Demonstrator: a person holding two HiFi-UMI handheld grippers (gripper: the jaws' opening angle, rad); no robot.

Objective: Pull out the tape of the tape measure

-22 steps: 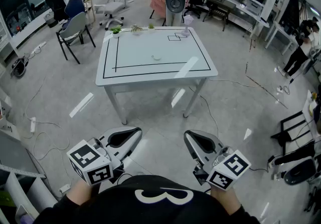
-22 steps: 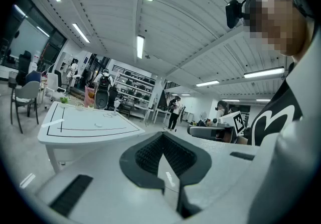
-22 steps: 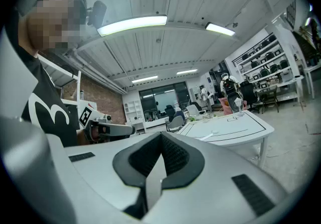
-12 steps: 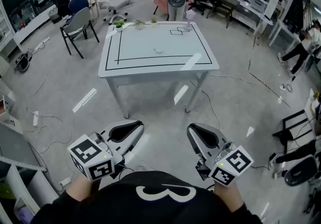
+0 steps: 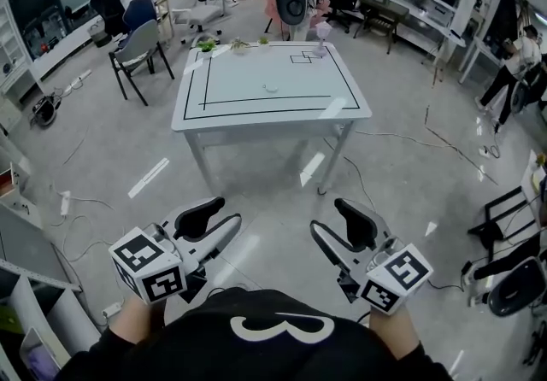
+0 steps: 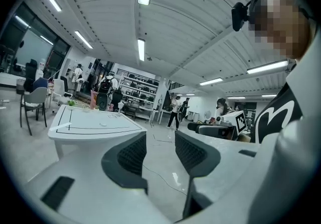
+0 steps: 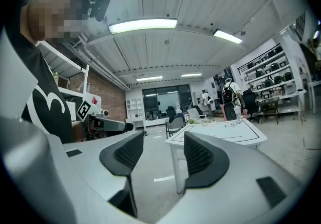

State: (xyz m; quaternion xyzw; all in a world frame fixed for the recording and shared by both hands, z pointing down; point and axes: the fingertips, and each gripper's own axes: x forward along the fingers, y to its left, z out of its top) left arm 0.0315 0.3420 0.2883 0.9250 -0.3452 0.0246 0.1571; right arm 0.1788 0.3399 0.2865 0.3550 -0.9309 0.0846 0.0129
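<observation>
The grey floor (image 5: 102, 166) fills most of the head view. At 12 o'clock stands the white surface (image 5: 248, 72), with a black rectangle outlined on its top and two small outlined squares (image 5: 301, 56) toward its 1 o'clock corner. At 6 o'clock is the person's black shirt (image 5: 256, 349); its white figure reads as a 3, and it also shows in the right gripper view.

The left tool (image 5: 226, 210) sits at 7 o'clock and the right tool (image 5: 327, 214) at 5 o'clock. Both are held low, close in front of the torso, and well apart from the surface. Their jaws point up toward 12 o'clock. Each marker cube lies nearest the body and carries black-and-white square patterns but no readable words. The left hand (image 5: 134, 324) and right hand (image 5: 386, 332) grip behind the cubes and are mostly hidden by them.

In each gripper view the dark ribbed pads stand clearly apart with only floor between them. Neither tool has hold of anything.

A grey chair (image 5: 141, 46) stands at 10 o'clock of the surface. Small green plants (image 5: 205, 45) sit along the surface's far edge at 11 o'clock.

A small pale object (image 5: 270, 88) near the middle of the surface is probably the tape measure. It is too small to be sure, and it lies untouched, far from both tools.
</observation>
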